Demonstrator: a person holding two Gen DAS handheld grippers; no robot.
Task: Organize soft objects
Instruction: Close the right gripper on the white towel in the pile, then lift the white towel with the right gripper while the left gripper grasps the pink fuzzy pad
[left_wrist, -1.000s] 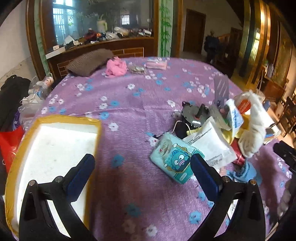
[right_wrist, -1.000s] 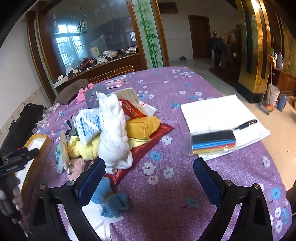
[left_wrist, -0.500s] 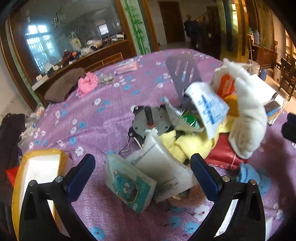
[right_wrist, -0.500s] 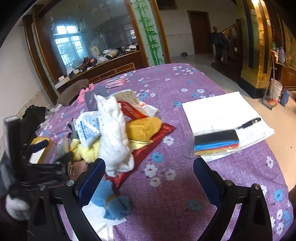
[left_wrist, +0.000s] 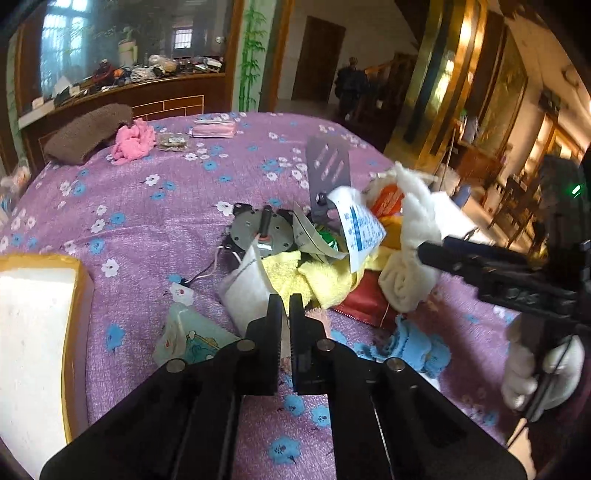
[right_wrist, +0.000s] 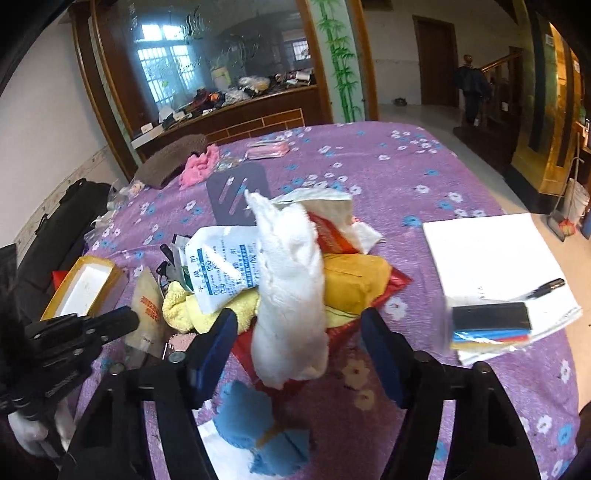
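Note:
A pile on the purple flowered tablecloth holds a white rolled towel (right_wrist: 291, 295), a yellow towel (left_wrist: 317, 277), a blue cloth (right_wrist: 258, 435) and paper packets. My left gripper (left_wrist: 285, 306) is shut, empty as far as I can see, its tips just in front of a white packet (left_wrist: 247, 295) at the pile's near edge. My right gripper (right_wrist: 299, 332) is open, its blue pads on either side of the white towel's lower end without touching it. The white towel also shows in the left wrist view (left_wrist: 410, 251).
A yellow-rimmed white foam box (left_wrist: 33, 332) lies at the left. A brown cloth (left_wrist: 85, 133) and pink cloth (left_wrist: 133, 140) lie at the far edge. White paper (right_wrist: 491, 258) with a pen and a packet of colored sponges (right_wrist: 491, 325) lies at the right.
My left gripper swung right from the foam box to the pile and shut. My right gripper moved forward so its pads flank the white towel.

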